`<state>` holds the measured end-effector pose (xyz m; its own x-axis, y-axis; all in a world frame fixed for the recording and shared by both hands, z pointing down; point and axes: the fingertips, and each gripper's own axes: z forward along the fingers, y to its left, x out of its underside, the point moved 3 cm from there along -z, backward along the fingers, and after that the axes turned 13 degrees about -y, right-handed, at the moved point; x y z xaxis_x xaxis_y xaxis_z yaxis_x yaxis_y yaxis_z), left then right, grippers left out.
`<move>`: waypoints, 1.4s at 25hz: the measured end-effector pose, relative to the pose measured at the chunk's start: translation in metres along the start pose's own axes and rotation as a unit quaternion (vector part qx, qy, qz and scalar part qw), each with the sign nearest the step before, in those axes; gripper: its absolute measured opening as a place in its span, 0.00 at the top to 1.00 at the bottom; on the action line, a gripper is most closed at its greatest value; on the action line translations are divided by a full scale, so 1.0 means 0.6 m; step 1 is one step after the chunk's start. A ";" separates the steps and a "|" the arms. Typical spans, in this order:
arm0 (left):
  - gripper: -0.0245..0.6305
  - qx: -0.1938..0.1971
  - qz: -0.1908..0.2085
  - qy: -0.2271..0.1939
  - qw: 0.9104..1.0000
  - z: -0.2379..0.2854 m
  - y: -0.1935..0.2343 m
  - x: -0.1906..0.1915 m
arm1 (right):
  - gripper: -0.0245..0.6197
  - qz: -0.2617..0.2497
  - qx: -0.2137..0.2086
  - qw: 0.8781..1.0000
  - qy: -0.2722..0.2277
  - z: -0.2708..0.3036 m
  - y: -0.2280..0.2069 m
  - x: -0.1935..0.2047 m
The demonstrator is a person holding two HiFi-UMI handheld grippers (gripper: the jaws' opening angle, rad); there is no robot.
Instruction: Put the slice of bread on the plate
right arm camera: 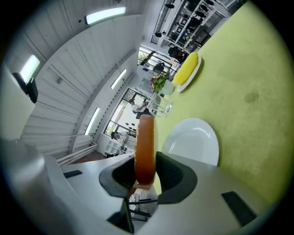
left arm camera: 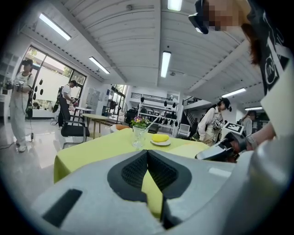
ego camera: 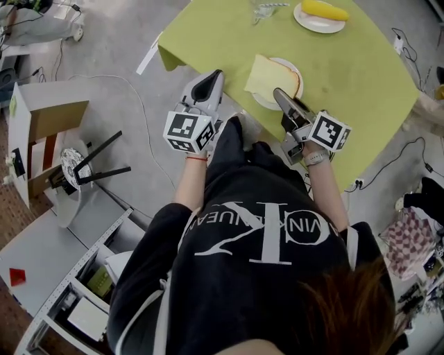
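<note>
Bottom of the head view: one person in a black shirt, holding two grippers. Left gripper [ego camera: 207, 88], centre-left of the frame, sits off the table [ego camera: 347, 76] edge with its jaws closed tip to tip and nothing between them. Right gripper [ego camera: 282, 96], centre-right, is clamped on the crust edge of one slice of bread [ego camera: 266, 75]. The slice hangs tilted over the left part of the near white plate [ego camera: 263, 102]; can't tell if they touch. There are two plates in all. The far plate [ego camera: 316, 26], top right, carries one yellow food item [ego camera: 325, 10]. One glass [ego camera: 266, 10] stands just left of it. One green cloth covers the table.
</note>
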<state>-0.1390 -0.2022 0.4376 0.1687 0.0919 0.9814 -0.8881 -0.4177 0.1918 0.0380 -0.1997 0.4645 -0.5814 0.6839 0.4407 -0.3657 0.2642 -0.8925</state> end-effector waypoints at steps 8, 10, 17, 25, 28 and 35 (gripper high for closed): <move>0.95 0.015 -0.009 0.011 1.000 0.016 0.006 0.012 | 0.76 0.001 0.056 0.998 0.003 -0.008 -0.027 -0.005; 0.95 0.018 -0.012 0.014 1.000 0.017 0.007 0.015 | 0.73 -0.019 0.061 0.998 0.015 -0.006 -0.028 -0.004; 0.95 0.016 -0.020 0.019 0.999 0.014 0.016 0.019 | 0.51 -0.086 0.061 0.991 0.084 -0.005 -0.031 0.003; 0.95 0.018 -0.025 0.022 0.999 0.011 0.022 0.021 | 0.26 -0.228 0.091 0.951 0.186 0.003 -0.024 0.017; 0.95 0.016 -0.028 0.022 0.999 0.009 0.024 0.022 | 0.25 -0.263 0.092 0.932 0.232 -0.003 -0.024 0.026; 0.95 0.015 -0.035 0.021 0.999 0.004 0.029 0.026 | 0.24 -0.303 0.097 0.898 0.304 -0.022 -0.029 0.025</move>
<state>-0.1509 -0.2105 0.4562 0.2118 0.1604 0.9641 -0.8615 -0.4352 0.2617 0.0451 -0.1851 0.4853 0.2505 0.7149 0.6528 -0.6356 0.6301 -0.4461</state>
